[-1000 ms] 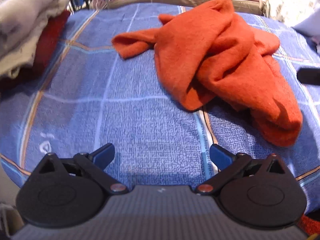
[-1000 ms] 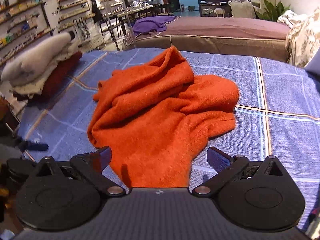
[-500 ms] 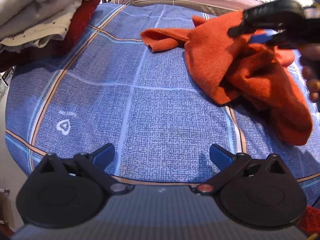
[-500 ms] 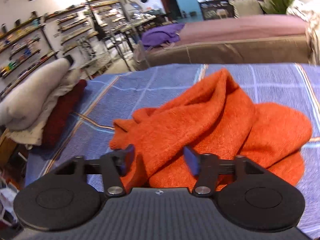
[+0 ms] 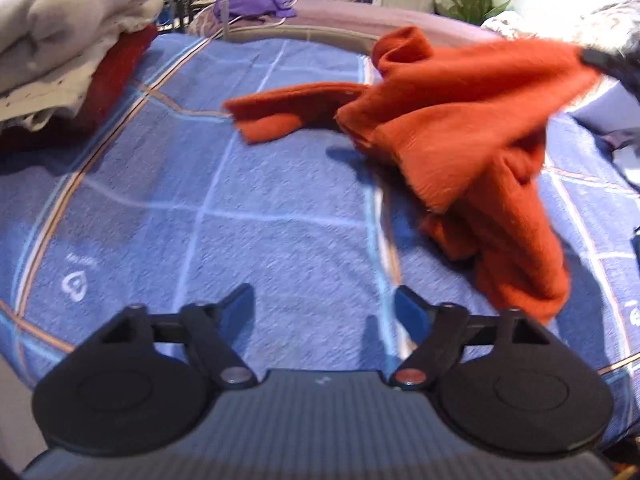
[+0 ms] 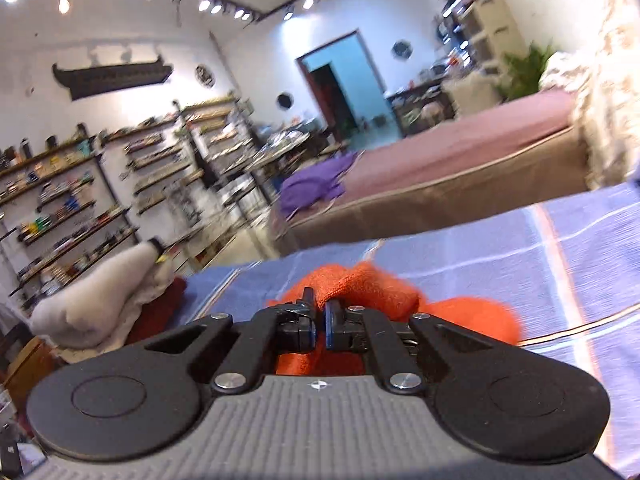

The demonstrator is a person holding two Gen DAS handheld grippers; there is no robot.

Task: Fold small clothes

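Note:
An orange knit garment (image 5: 460, 128) lies crumpled on the blue checked bed cover (image 5: 260, 220), one part lifted up to the right. My right gripper (image 6: 319, 316) is shut on a fold of this orange garment (image 6: 360, 292) and holds it raised; it shows at the upper right edge of the left wrist view (image 5: 612, 60). My left gripper (image 5: 324, 308) is open and empty, low over the cover, near and to the left of the garment.
A stack of grey, white and dark red folded clothes (image 5: 68, 52) sits at the far left of the bed. A second bed with a purple cloth (image 5: 256, 2) stands behind. Shelves (image 6: 80, 208) line the room's left wall.
My right gripper closed on the orange garment and lifted it up and to the right, tilting upward. My left gripper's jaws have narrowed somewhat but stay open.

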